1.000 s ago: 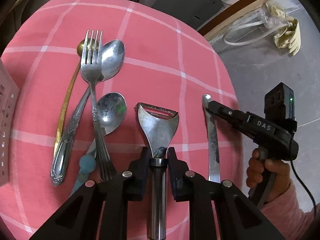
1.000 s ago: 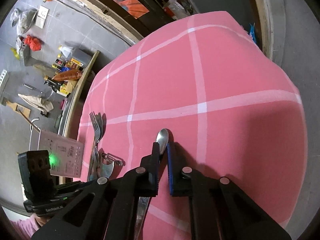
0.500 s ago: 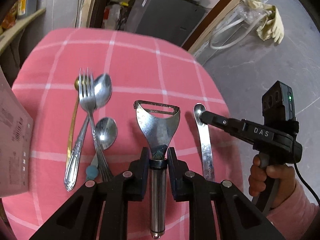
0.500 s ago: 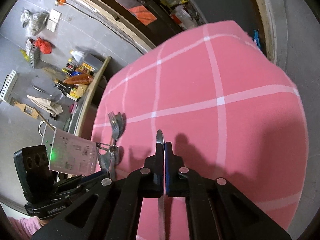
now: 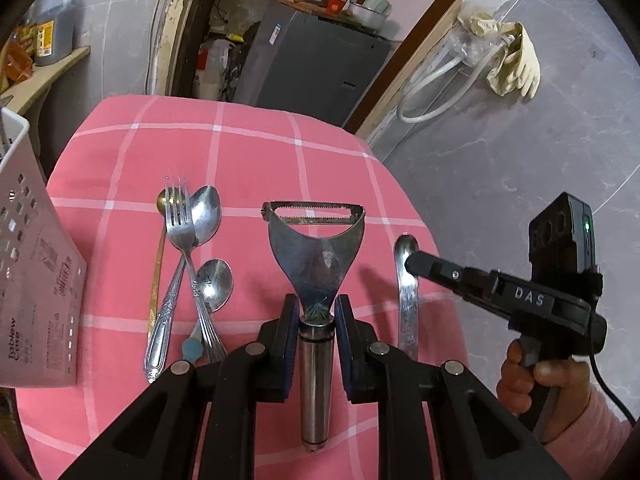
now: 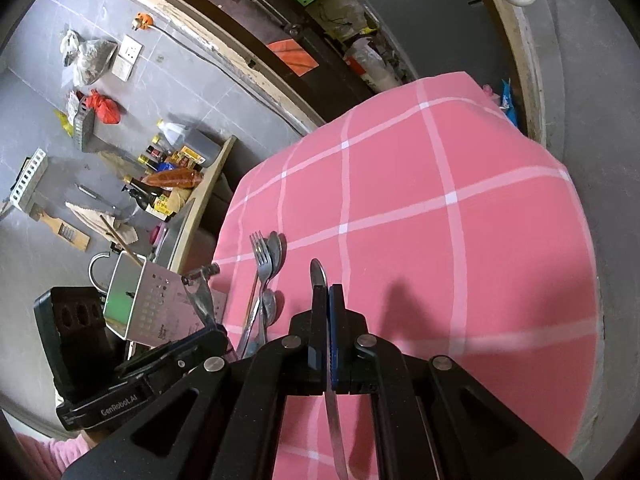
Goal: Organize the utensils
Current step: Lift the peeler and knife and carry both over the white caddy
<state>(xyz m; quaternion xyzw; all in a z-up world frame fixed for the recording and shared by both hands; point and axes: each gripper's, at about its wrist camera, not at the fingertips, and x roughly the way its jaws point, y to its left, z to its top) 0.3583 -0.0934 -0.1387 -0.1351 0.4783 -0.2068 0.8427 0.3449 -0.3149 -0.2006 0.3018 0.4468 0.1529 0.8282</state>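
Left tool (image 5: pixel 316 312): clamped on the neck of the wide steel Y-shaped peeler with a round metal handle (image 5: pixel 316 252), held above the tabletop; the handle hangs heavy behind the pads, so it could pivot or slip out.
Right tool (image 6: pixel 328 300): closed tight on the flat steel table knife (image 6: pixel 320 276), gripped near its rounded tip; most of the blade trails behind the pads, so it could swing or slide free.
White perforated plastic utensil holder (image 5: pixel 28 264): stands at the left edge, probably the target; a long item entering at a slant could catch its rim or tip it.
Pink checked cloth on the tabletop (image 5: pixel 248 152): soft and loose, a low pass could drag it.
Loose pile of a steel fork, spoons and a gold-handled piece (image 5: pixel 188 256): lies left of the peeler, overlapping; a dropped peeler would scatter it.
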